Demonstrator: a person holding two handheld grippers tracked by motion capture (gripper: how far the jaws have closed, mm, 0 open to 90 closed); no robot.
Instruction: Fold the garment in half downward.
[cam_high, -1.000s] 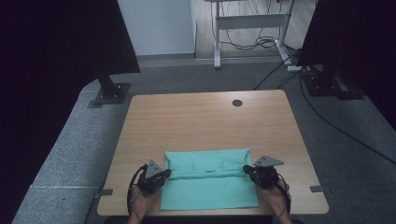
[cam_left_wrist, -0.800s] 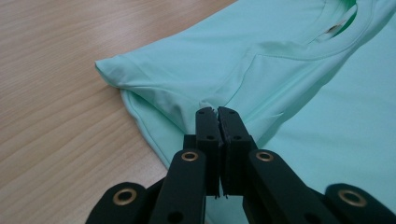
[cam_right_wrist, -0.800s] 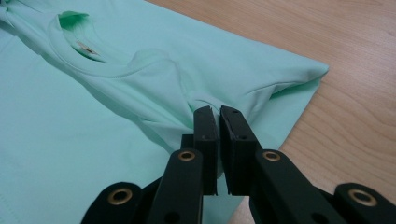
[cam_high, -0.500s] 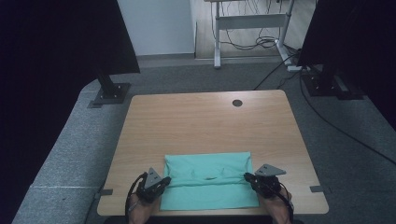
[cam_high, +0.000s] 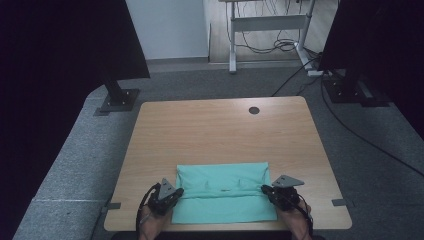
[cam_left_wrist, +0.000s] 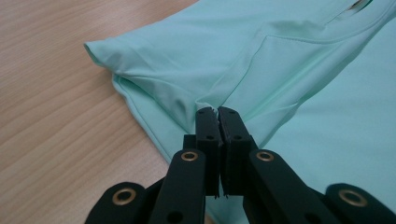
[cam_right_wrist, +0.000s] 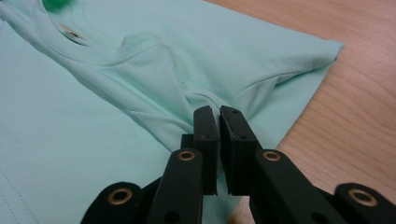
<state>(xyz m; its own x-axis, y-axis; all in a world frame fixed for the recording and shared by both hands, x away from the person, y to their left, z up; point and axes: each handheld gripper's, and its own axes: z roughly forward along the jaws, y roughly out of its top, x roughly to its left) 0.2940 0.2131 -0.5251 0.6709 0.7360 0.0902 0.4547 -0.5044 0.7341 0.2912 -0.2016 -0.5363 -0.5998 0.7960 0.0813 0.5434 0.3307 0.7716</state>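
Mint-green shirt lies folded on the desk; left gripper and right gripper fingers each clamped on its fabric

A light wooden surface with rounded corners and a round cable hole near its far edge stands on grey carpet. Dark panels on black foot plates rise at the far left and far right. Behind them are a pale wall and a metal desk frame with cables hanging beneath it. The light is dim and even.
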